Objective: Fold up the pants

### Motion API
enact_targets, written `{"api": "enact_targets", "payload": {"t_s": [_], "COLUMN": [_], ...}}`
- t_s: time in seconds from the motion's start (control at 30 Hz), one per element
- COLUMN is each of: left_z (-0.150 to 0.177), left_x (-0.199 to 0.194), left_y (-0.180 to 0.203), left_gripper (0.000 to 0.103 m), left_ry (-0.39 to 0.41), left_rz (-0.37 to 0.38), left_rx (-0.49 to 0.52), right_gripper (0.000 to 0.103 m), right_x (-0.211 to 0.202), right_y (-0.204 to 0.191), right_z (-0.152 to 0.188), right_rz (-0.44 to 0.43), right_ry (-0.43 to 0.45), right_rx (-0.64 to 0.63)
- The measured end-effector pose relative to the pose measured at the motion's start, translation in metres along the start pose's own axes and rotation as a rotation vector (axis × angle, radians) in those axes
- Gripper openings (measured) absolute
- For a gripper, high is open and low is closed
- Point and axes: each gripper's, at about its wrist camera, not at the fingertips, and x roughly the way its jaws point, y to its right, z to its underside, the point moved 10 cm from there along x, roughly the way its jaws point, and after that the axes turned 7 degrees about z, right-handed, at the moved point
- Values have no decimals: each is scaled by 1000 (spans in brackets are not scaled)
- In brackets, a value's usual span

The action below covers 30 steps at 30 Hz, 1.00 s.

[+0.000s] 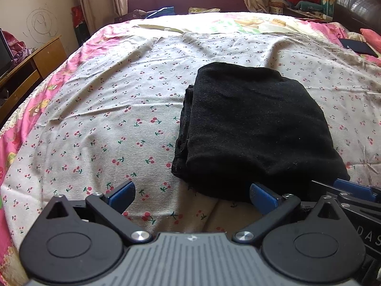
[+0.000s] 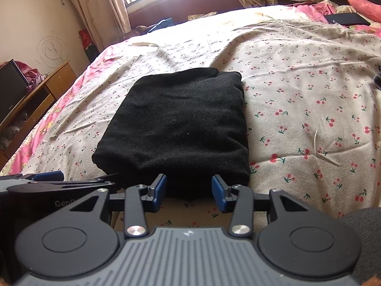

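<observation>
Lying as a compact, thick rectangular bundle of black knit fabric, the folded pants (image 1: 252, 128) sit on the cherry-print bedsheet (image 1: 107, 119) near the front edge of the bed, several layers stacked. The layer edges show along the bundle's left side in the left wrist view; the top face is smooth. Judged from this shape, the folding looks finished or nearly so, with only squaring-up left, if anything.

Left gripper (image 1: 191, 194): blue-padded fingers spread wide, nothing between them. It hangs low over the sheet just left of the bundle's near corner; its right finger lies just beside or against the near edge, contact not certain. Placement suggests it has no hold on the cloth.

Right gripper (image 2: 188, 188): fingers spread, empty, aimed at the middle of the bundle's near edge, pads just short of the fabric or barely touching. The two tools sit side by side; each shows at the margin of the other's view.

Sheet lies wrinkled but flat around the bundle, a fair working surface. Pink floral quilt (image 1: 21, 124) borders it on the left. Farther out: a dark flat rectangular object (image 2: 347, 19) near the far right corner, a wooden side cabinet (image 1: 26, 71) at left, curtains (image 2: 112, 4) and a window behind.
</observation>
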Motion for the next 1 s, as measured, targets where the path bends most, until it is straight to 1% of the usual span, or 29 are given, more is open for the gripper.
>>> {"api": "enact_targets", "payload": {"t_s": [0.33, 1.0], "left_z": [0, -1], "left_x": [-2, -5], "left_y": [0, -1], "left_gripper": [103, 103], "left_ry": [1, 17], "left_rz": [16, 7], "left_rx": [-7, -15], "right_gripper": [44, 44], "right_x": [0, -1], "right_y": [2, 4], "right_z": [0, 0], "right_rz": [2, 14], "right_ry": [4, 6], "right_rx": [6, 13]}}
